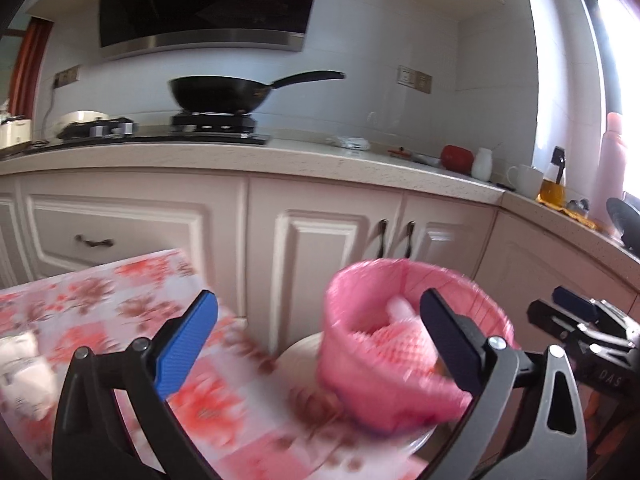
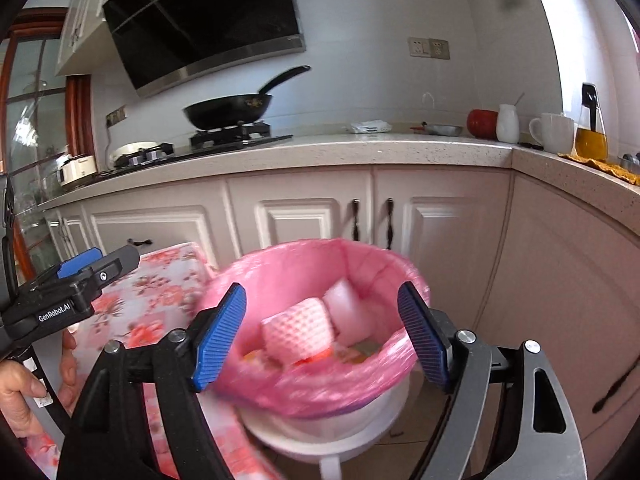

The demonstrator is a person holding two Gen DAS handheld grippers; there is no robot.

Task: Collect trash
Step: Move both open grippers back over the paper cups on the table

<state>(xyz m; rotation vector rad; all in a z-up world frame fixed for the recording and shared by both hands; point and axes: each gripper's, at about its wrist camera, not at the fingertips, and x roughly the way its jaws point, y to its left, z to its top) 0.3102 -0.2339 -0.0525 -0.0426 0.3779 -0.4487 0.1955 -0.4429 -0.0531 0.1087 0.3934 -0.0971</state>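
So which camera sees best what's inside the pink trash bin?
The right wrist view: it looks down into the pink trash bin, showing the foam net and other scraps. The left wrist view sees the bin more from the side, blurred, partly behind a finger.

White tiled wall (image 2: 360, 80), black range hood (image 2: 204, 20) overhead, speckled countertop (image 2: 360, 152) over cream cabinets (image 2: 296, 216), bright window light (image 1: 624, 60) flooding in right.

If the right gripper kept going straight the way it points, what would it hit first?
Probably the trash inside the pink-lined bin: the open right gripper is aimed into its mouth, at the foam net. Blur makes depth uncertain.
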